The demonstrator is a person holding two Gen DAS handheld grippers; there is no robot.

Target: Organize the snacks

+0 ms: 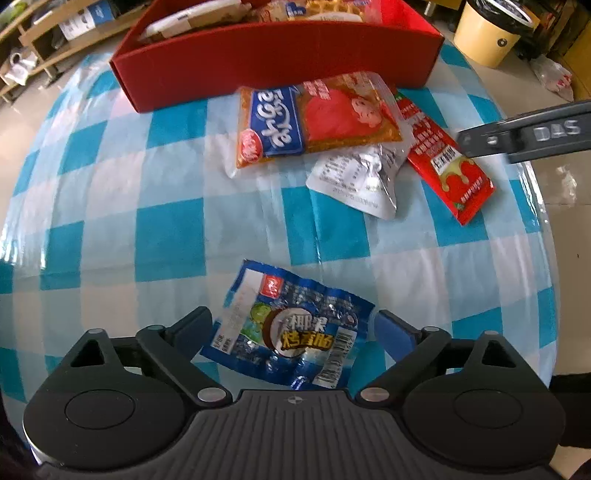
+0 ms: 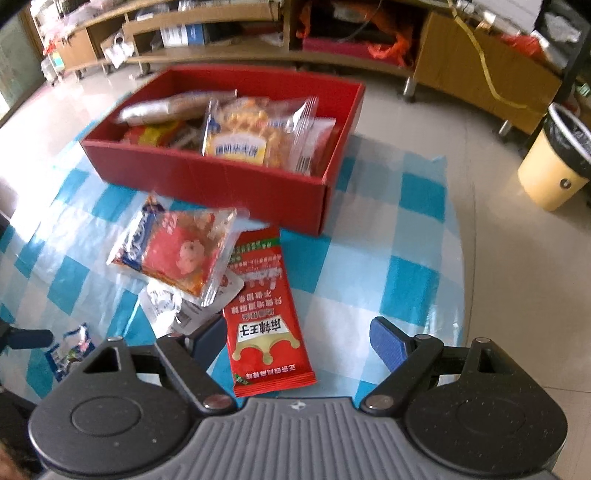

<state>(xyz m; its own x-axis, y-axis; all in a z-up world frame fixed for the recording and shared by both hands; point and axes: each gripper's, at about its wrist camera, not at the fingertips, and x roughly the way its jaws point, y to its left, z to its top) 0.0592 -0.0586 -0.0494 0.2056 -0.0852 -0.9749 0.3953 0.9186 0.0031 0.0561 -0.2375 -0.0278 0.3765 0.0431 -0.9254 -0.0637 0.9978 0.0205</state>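
My left gripper is open, its fingers on either side of a crumpled blue snack packet lying on the checked cloth. My right gripper is open just above a long red snack packet, which lies between the fingers; that packet also shows in the left wrist view. An orange-and-blue clear packet lies on a silver packet near the red box. The red box holds several snack packets. The blue packet shows at the far left of the right wrist view.
The table has a blue-and-white checked cloth. A yellow bin stands on the floor to the right. Wooden shelves run along the back. The table edge curves close on the right.
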